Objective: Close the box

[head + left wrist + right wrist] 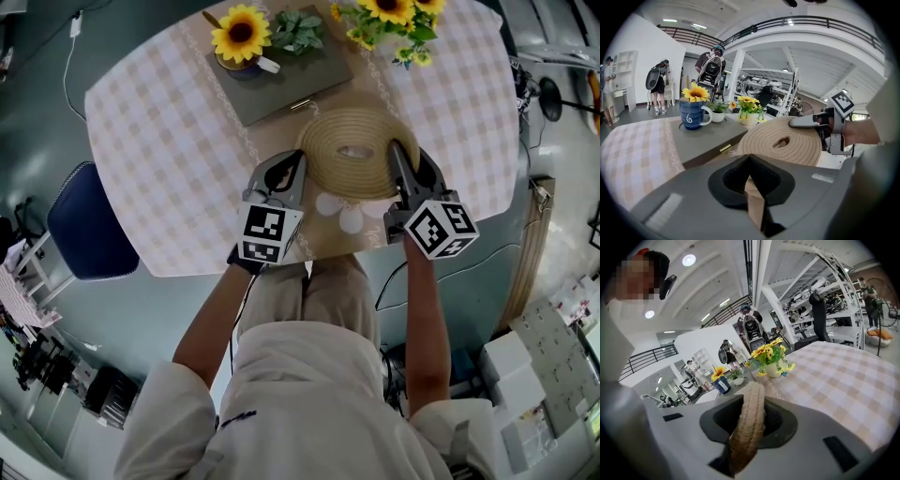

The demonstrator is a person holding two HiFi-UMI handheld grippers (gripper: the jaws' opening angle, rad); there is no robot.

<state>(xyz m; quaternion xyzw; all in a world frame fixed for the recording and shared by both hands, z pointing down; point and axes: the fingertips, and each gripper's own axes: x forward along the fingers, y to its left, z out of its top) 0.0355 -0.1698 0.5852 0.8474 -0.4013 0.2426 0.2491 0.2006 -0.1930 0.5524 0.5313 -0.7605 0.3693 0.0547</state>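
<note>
Starting at the left, a dark blue padded chair is tucked against the rounded table under its pink-and-white checked cloth. Further back sits a flat grey rectangular box, lid down, small brass clasp facing us. On top of it are a blue mug holding a sunflower and a little white pot of green leaves. Now the left gripper: it is near the table's front edge, tips right at the left rim of the round tan coiled-rope lid. Its own view shows the jaws drawn almost together, pinched on a thin smooth tan strip that fills the slit between them. What that strip belongs to, I can't tell. The lid sits front and centre between the two grippers, just in front of the grey box, with a pale oval spot at its middle. From the left gripper view it looks a touch tilted, though I can't be sure. Peeking out from under its near edge are a few white petal-shaped pieces. Over on the right, the right gripper has the lid's right rim. Its view shows the jaws part-way apart with the thick rope edge wedged snugly between them. Beyond it, at the back right of the table, stands a white vase of yellow flowers.
</note>
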